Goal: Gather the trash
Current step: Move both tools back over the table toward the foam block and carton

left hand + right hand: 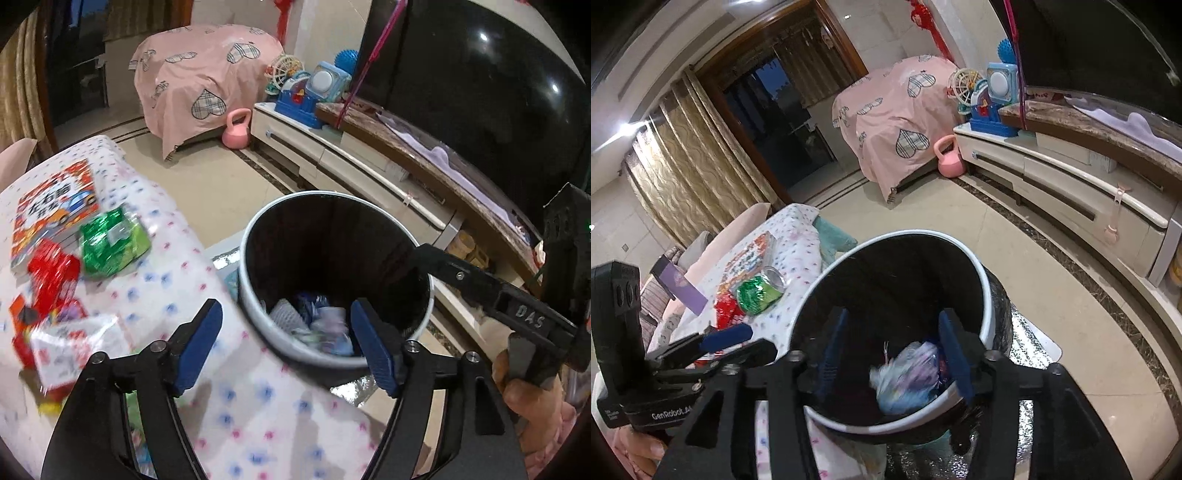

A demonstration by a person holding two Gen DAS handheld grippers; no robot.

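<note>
The counter (258, 406) fills the lower left of the left wrist view. It is covered with a white cloth with small pink and blue marks, and it carries the trash not yet collected. The bin (255, 306) stands just beside its edge, in the lower middle of both views, probably so that the way from cloth to bin is short. The bin is round, white outside and black inside, and open at the top.

At the bottom of the bin lies the collected trash (908, 373): crumpled pale wrappers in blue, white and lilac, a little blurred. On the cloth at the left remain a green foil packet (110, 240), a red wrapper (51, 273) and a picture book (55, 206).

The left tongs (286, 345) are open, with nothing between the blue pads, and hang over the near rim of the bin. The right tongs (892, 352) are also open and empty, directly above the mouth of the bin. This position suggests that a piece was dropped inside, but this is only a judgement.
</note>
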